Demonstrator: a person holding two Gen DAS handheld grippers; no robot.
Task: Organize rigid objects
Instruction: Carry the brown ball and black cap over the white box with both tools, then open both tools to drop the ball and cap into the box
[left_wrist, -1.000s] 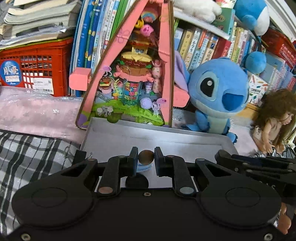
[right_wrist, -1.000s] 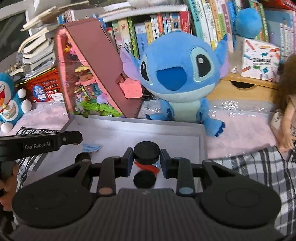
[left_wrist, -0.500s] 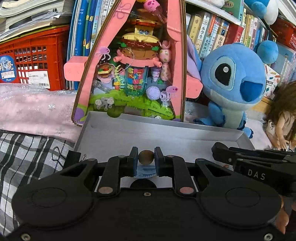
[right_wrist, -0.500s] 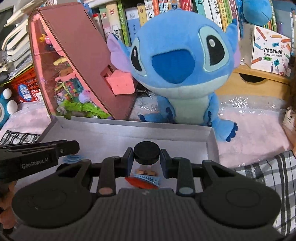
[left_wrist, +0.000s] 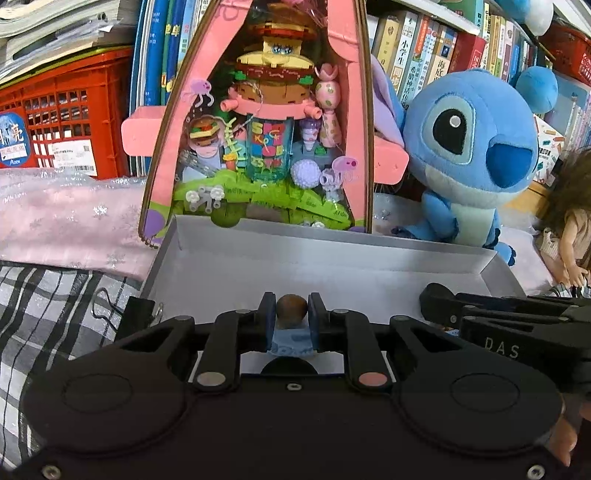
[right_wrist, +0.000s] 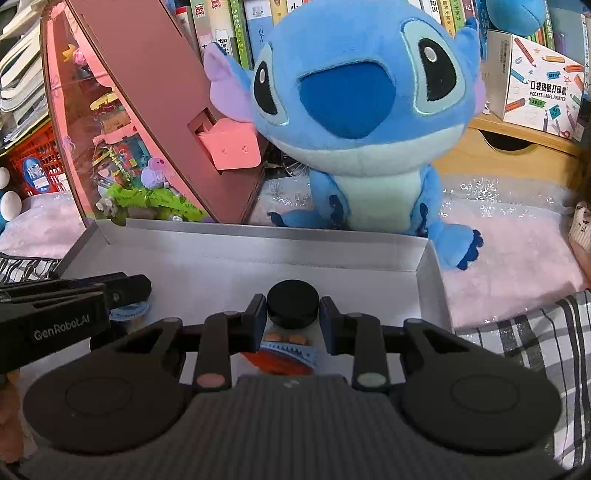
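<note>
My left gripper (left_wrist: 291, 318) is shut on a small bottle (left_wrist: 291, 307) with a brown cork top and pale blue contents. It hangs over the near part of a shallow grey box (left_wrist: 332, 246). My right gripper (right_wrist: 293, 314) is shut on a small jar with a black lid (right_wrist: 293, 306), with orange and blue contents showing below the lid. It hovers over the same grey box (right_wrist: 258, 234), near its right wall. Each gripper shows in the other's view: the right gripper (left_wrist: 439, 306) at the right edge, the left gripper (right_wrist: 136, 291) at the left edge.
Behind the box stand a pink triangular display case (left_wrist: 266, 122) with a brick model and a blue plush toy (right_wrist: 354, 122). A red crate (left_wrist: 66, 110), shelved books, a doll (left_wrist: 569, 229), a wooden drawer unit (right_wrist: 509, 155), pink cloth and checked cloth (left_wrist: 44, 306) surround it.
Both grippers have sunk and moved forward over the grey box, so the display case and plush look larger. Each still holds its container.
</note>
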